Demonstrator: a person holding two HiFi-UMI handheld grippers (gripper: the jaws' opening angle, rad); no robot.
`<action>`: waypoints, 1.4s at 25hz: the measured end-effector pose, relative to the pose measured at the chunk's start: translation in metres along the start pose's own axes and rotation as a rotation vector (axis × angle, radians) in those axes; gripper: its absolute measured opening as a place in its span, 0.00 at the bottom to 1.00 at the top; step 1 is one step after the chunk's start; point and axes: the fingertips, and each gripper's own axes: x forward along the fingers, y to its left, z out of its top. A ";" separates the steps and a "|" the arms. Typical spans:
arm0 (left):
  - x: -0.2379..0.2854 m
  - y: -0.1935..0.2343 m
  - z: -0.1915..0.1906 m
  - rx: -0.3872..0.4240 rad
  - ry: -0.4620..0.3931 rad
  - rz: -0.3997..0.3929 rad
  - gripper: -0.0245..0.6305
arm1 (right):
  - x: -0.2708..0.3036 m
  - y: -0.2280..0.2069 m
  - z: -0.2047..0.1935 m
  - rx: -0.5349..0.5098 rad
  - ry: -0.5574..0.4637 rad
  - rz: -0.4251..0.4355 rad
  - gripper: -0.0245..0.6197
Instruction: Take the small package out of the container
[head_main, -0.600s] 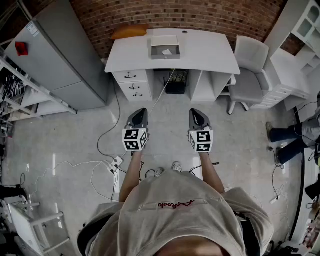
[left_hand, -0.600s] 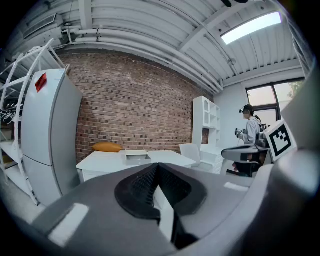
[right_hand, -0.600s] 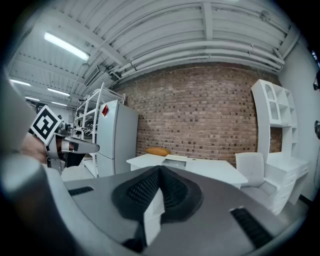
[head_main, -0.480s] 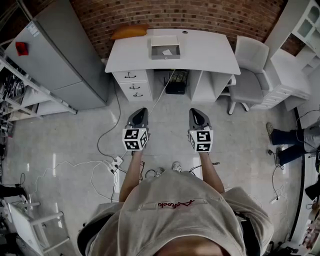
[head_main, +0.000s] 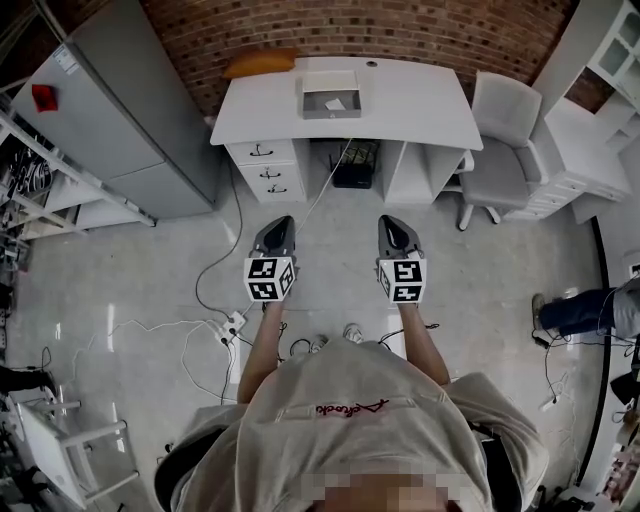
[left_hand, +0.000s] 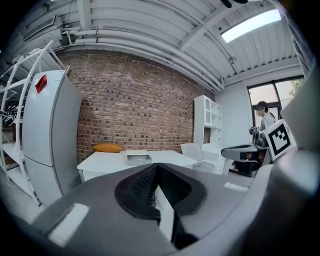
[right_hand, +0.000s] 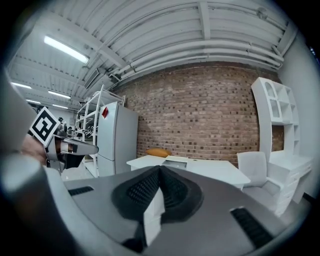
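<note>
The left gripper (head_main: 279, 222) and right gripper (head_main: 393, 223) are tapered grey shells with black ribbed pads (left_hand: 142, 187) at the tips. At the rear of each sits a white cube (head_main: 270, 278) with black square markers. Behind the cubes, the person wears a loose beige shirt (head_main: 400, 440) with red script lettering (head_main: 352, 409), its sleeves ending short of the forearms, and light shoes (head_main: 353, 332).

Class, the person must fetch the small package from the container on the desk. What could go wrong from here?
A cable and a power strip lie on the floor ahead: a trip risk. The left gripper and right gripper are shut; unopened, they might only shove the small package inside the container.
</note>
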 end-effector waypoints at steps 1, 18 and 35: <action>0.001 -0.001 0.000 -0.001 0.000 0.002 0.05 | 0.000 -0.002 0.000 0.005 -0.003 0.003 0.05; 0.045 -0.036 -0.010 0.004 0.024 0.004 0.05 | 0.014 -0.045 -0.011 -0.011 -0.004 0.047 0.05; 0.068 -0.026 -0.018 -0.008 0.034 0.048 0.05 | 0.045 -0.061 -0.016 -0.015 0.007 0.073 0.05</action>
